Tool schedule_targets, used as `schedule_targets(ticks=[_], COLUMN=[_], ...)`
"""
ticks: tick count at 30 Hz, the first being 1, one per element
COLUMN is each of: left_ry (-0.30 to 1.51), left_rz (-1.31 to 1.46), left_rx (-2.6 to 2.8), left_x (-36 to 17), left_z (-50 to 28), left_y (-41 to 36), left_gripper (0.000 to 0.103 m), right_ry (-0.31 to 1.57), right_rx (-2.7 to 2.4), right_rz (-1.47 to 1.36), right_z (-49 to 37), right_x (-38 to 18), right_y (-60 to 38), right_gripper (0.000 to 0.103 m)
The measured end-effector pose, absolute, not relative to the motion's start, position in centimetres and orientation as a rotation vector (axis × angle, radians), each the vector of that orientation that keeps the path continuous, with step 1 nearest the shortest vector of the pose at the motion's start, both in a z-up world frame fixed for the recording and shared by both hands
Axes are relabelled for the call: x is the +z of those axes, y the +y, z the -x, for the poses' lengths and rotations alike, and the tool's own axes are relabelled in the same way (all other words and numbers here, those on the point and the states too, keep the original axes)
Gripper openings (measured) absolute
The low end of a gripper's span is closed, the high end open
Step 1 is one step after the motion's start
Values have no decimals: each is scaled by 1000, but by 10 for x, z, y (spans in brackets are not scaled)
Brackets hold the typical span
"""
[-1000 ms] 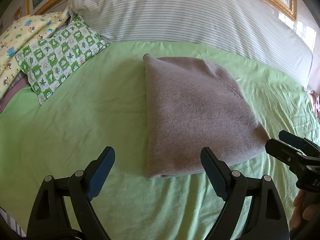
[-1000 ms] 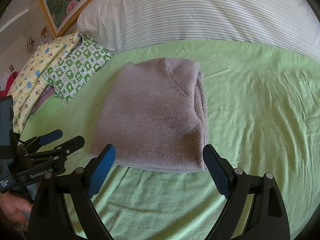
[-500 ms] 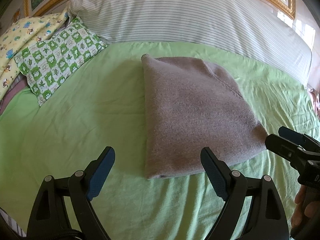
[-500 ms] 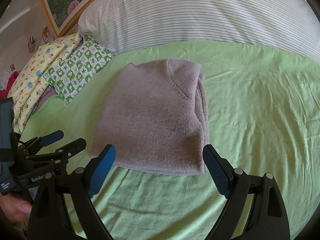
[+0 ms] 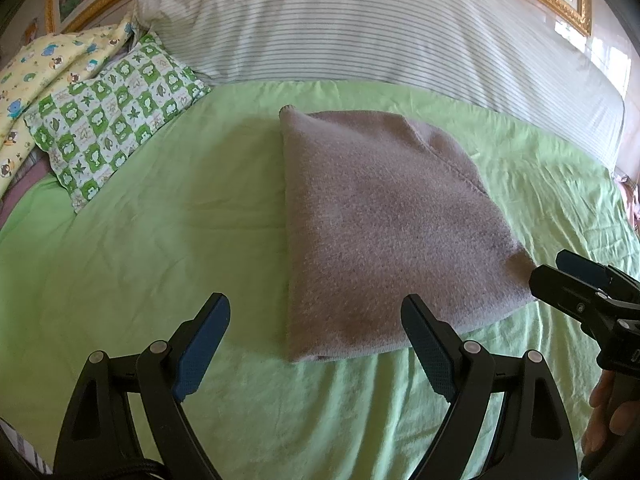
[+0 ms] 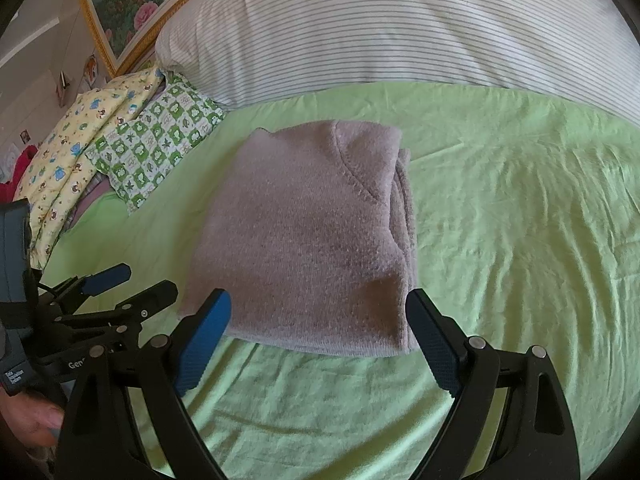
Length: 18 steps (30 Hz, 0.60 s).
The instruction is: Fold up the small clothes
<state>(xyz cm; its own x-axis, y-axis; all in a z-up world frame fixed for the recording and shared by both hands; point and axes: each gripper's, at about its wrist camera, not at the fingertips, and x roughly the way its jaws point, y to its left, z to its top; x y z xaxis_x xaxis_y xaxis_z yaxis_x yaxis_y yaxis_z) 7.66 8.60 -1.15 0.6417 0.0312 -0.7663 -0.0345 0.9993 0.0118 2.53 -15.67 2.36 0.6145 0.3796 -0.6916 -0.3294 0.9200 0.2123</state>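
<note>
Folded grey garment [image 5: 384, 224] laid on green bed sheet [image 5: 140, 240]; left gripper [image 5: 316, 354], lettered "Gen…", and right gripper [image 6: 320, 344] held apart, empty.

Left gripper [image 5: 316, 344] and right gripper [image 6: 320, 342] — both jaws wide apart, empty, side by side.

the folded grey garment [image 6: 304, 240] is lying with its layers stacked, so its underside and inner folds are staying out of sight, and what kind of garment it is cannot be told; the framed picture [image 6: 132, 8] is being cropped by the top edge; the hand [image 5: 608, 412] on the right gripper [image 5: 560, 276] is showing only a few fingers at the frame's rim; the red cloth [image 6: 18, 168] at the far left is being cut off and is too small to identify
</note>
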Motion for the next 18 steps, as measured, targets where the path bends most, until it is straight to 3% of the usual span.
schedule_targets(ticks=[18], left_ry=[894], left_rz=[11], left_rx=[33], left_x=[-17], left_z=[-85], left_y=[87], left_gripper=[88], right_ry=[822], right_rx=[409], right_rz=[-69], right_z=[-34], right_x=[23], right_y=[-155], right_gripper=[89])
